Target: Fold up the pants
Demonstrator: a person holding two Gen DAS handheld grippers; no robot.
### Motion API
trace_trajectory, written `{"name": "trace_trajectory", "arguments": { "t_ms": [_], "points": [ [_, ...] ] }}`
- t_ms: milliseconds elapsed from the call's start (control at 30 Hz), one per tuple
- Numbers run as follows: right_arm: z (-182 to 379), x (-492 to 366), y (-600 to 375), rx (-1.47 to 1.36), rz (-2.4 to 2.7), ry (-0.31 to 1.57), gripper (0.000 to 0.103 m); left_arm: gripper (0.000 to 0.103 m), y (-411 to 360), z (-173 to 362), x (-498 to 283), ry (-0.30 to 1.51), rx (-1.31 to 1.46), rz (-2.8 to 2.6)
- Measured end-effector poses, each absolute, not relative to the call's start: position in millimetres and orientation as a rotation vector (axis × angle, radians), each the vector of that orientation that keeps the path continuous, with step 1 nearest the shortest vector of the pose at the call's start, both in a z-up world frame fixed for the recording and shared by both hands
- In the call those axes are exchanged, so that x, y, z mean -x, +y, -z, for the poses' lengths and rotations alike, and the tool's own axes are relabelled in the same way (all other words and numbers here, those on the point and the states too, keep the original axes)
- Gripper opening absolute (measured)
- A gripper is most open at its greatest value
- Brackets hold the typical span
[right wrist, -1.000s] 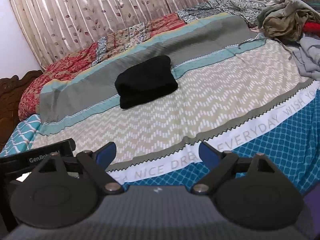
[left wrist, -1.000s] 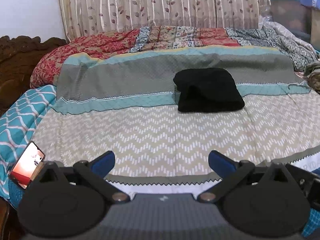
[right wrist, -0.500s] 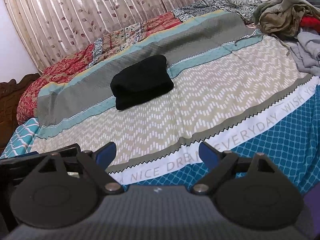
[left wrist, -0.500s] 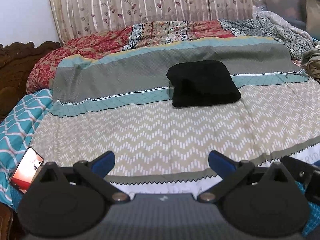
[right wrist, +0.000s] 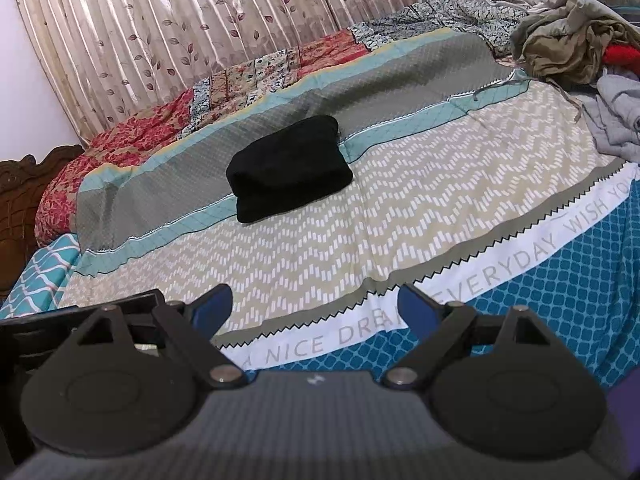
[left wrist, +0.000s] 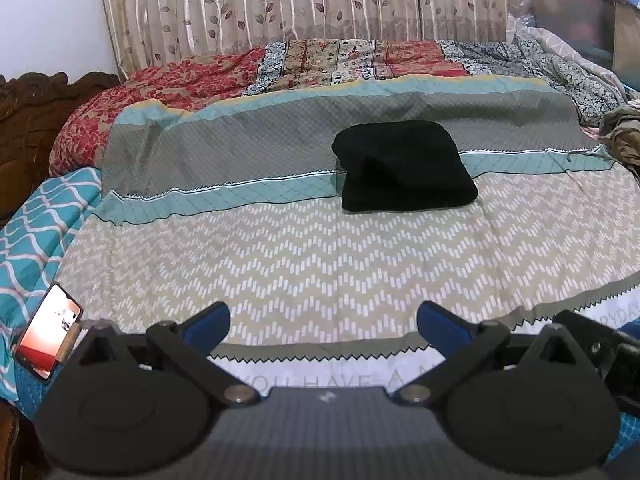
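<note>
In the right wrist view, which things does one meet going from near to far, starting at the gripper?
Right gripper → white band with lettering → beige zigzag sheet → folded black pants → red patterned quilt → leaf-print curtain.

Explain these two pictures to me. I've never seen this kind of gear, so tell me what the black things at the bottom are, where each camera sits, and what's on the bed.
There is no robot here. A person holds a hand-held gripper in each hand, and each one carries a wide-angle camera looking forward along its own two fingers. The black discs and arms at the bottom of each picture are that gripper's own body.

One picture is taken from the left gripper, the other from the right gripper. Both have their blue-tipped jaws spread apart with nothing between them, so nothing is held.

Ahead is a bed with a patterned bedspread. On it lies a pair of black pants, already folded into a compact bundle. In the right view, a heap of loose clothes sits at the far right. A phone with a lit screen shows at the lower left of the left view.
</note>
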State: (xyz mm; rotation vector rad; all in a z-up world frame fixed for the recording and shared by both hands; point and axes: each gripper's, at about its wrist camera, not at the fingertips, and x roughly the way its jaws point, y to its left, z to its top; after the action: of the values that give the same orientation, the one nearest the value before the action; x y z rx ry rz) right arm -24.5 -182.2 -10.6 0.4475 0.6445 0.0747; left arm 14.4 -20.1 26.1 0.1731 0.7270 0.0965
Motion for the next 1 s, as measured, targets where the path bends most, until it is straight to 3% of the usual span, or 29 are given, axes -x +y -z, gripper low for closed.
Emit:
{"name": "trace_trajectory", "arguments": {
  "t_ms": [1000],
  "points": [
    [10.5,26.8,-166.9,-0.411,-0.049,0.63,0.091,0.103,-21.0,-28.3,-15.6,0.719,-0.162,-0.084]
  ]
}}
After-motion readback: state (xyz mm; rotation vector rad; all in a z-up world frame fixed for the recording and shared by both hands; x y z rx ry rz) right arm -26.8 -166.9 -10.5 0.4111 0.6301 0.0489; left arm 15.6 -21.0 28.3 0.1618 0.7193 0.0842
